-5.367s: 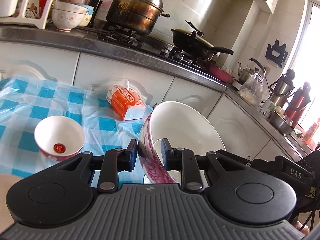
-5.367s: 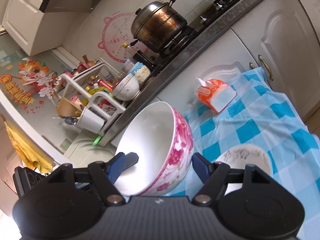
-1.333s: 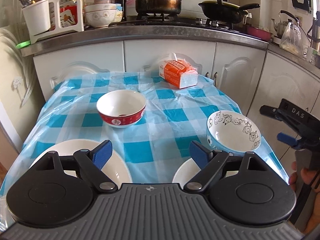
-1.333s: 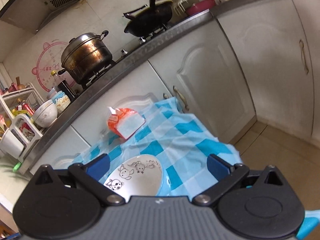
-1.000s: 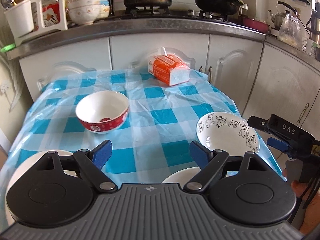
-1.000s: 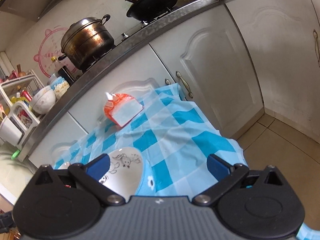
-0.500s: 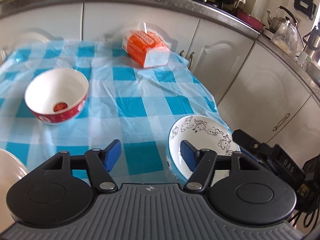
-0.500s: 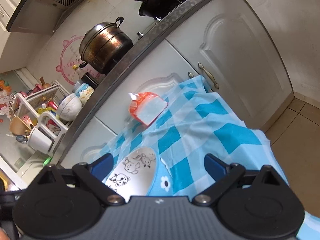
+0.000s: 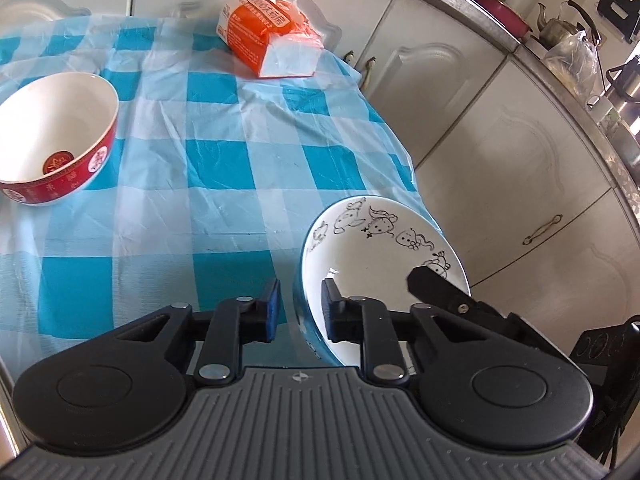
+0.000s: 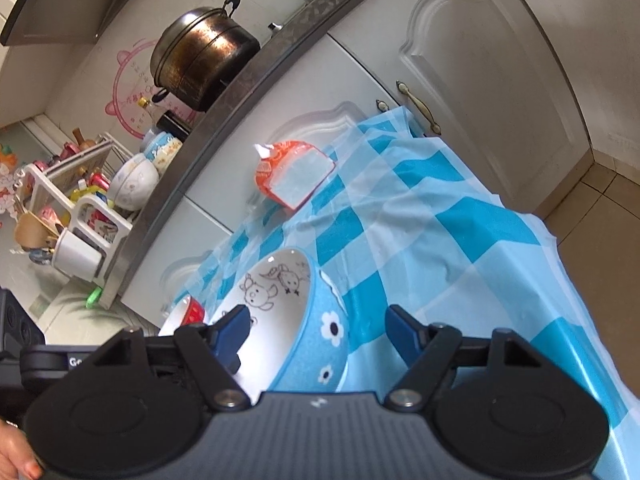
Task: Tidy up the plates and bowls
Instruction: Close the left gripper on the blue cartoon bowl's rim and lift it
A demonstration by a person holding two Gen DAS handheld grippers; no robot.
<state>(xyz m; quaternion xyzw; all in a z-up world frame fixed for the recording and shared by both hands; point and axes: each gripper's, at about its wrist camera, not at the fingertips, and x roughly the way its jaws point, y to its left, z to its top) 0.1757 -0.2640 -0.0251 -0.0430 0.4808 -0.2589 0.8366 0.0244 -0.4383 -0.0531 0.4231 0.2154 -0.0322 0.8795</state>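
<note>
Since half a second ago the left claw (image 9: 299,307) has been narrowed about the near rim of the cartoon bowl (image 9: 380,248), one finger inside, one outside with a small gap left. The right claw (image 10: 318,326) is spread wide around the same bowl (image 10: 280,312), which is tilted at the checked surface (image 9: 208,168) edge. Farther off are seen the red bowl (image 9: 52,136) and an orange tissue pack (image 9: 272,40).

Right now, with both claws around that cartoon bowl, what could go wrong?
The cartoon bowl sits near the tablecloth's edge, by the drop to the floor, so a slip might break it. The left claw and right claw straddle opposite rims without gripping yet; uneven closing could tip it. The thin cloth might drag along.
</note>
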